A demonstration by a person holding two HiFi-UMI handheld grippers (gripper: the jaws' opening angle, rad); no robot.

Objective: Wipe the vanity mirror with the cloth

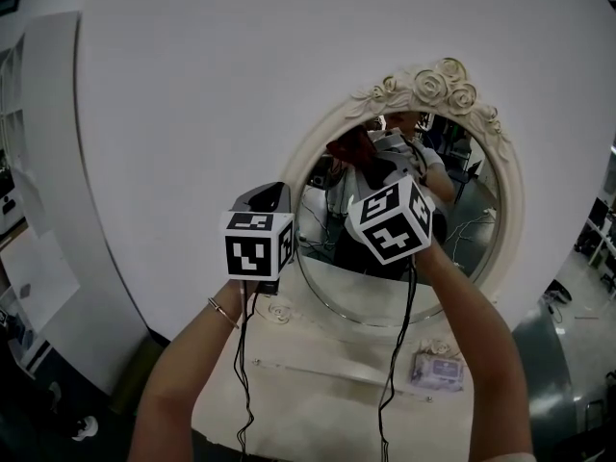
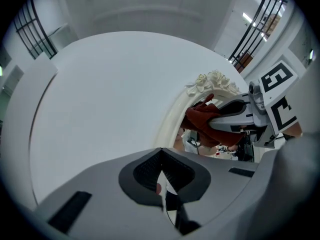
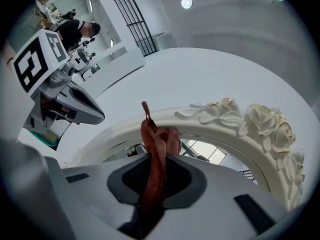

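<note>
Just below the rose crest (image 3: pixel 260 124), right gripper (image 3: pixel 156 173) pinches the cloth (image 3: pixel 156 144) at the top of the vanity mirror (image 1: pixel 474 243); left gripper (image 2: pixel 162 178) clenched empty beside it. Keep pressure light, overlap strokes downward.

A big white wall (image 1: pixel 192 94) is seen ahead, and it is plain and smooth. A pale bench (image 1: pixel 318 393) is set low against it. A tall white panel (image 1: pixel 53 162) is stood at the left, and white shelves (image 1: pixel 10 104) are seen just past it. Grey floor (image 1: pixel 582 277) is seen at the far right. Black railings (image 2: pixel 37 26) are fixed high up beyond the wall on both sides. The pale ceiling (image 3: pixel 235 19) is lit by a round lamp (image 3: pixel 186 3), and the room is made bright.
</note>
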